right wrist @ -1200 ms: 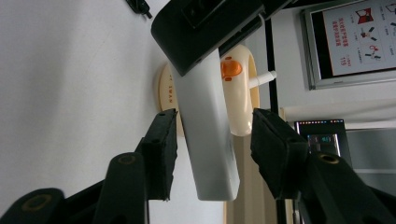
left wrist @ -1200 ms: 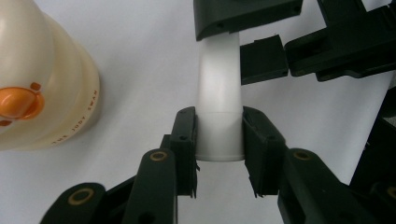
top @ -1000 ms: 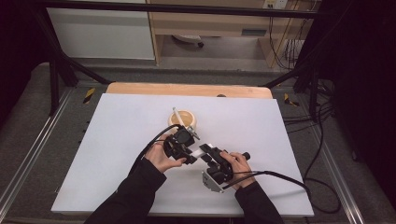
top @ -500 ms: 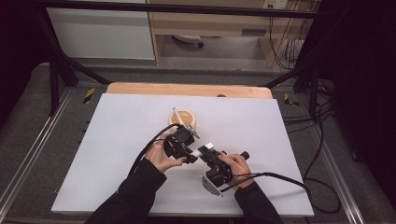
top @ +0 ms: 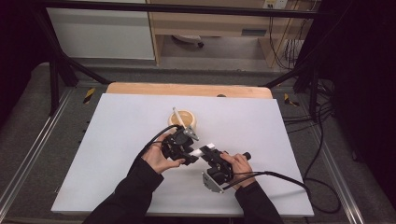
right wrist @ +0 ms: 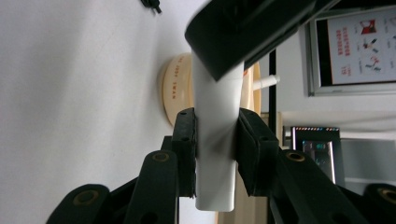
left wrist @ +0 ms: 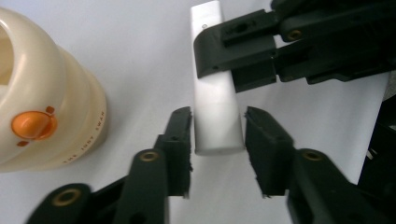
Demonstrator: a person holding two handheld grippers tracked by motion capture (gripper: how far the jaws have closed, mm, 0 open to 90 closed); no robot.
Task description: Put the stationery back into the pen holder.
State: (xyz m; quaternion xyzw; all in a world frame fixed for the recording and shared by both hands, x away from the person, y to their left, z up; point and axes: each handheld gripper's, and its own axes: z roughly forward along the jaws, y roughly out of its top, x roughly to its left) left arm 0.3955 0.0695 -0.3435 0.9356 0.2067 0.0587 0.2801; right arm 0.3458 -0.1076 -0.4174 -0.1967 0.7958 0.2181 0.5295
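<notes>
A white flat tube (top: 206, 150) hangs over the table between both grippers. My right gripper (right wrist: 217, 145) is shut on the tube (right wrist: 217, 100); both pads press its sides and its jaws have just been closing. My left gripper (left wrist: 218, 135) straddles the tube's other end (left wrist: 214, 102). Its jaws have just been opening, and a slim gap shows beside the tube, so it stands open. In the high view the left gripper (top: 192, 155) and the right gripper (top: 211, 154) meet tip to tip at the table's middle.
A cream ribbed cup (top: 184, 119) with an orange mark (left wrist: 33, 125) stands just behind the grippers, a white stick (top: 177, 114) leaning in it. The white table sheet (top: 116, 135) spreads wide on both sides. Cables trail to the right.
Both hands kept their place. The right gripper's jaws drew in on the white tube, and the left gripper's jaws spread slightly off it.
</notes>
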